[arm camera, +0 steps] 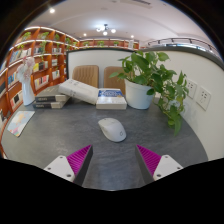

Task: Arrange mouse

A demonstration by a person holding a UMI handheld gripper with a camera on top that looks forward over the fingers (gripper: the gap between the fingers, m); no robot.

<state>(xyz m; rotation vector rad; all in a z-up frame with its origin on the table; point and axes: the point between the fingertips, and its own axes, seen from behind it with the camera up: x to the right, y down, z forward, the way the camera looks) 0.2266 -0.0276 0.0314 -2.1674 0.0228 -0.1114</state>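
The gripper (114,160) is spread wide and holds nothing; its pink pads (76,159) face each other across bare grey table (60,135); the white mouse (112,129) lies just ahead of the fingers, centred on the gap; beyond it sit a white box (111,98) and a potted plant (150,82).
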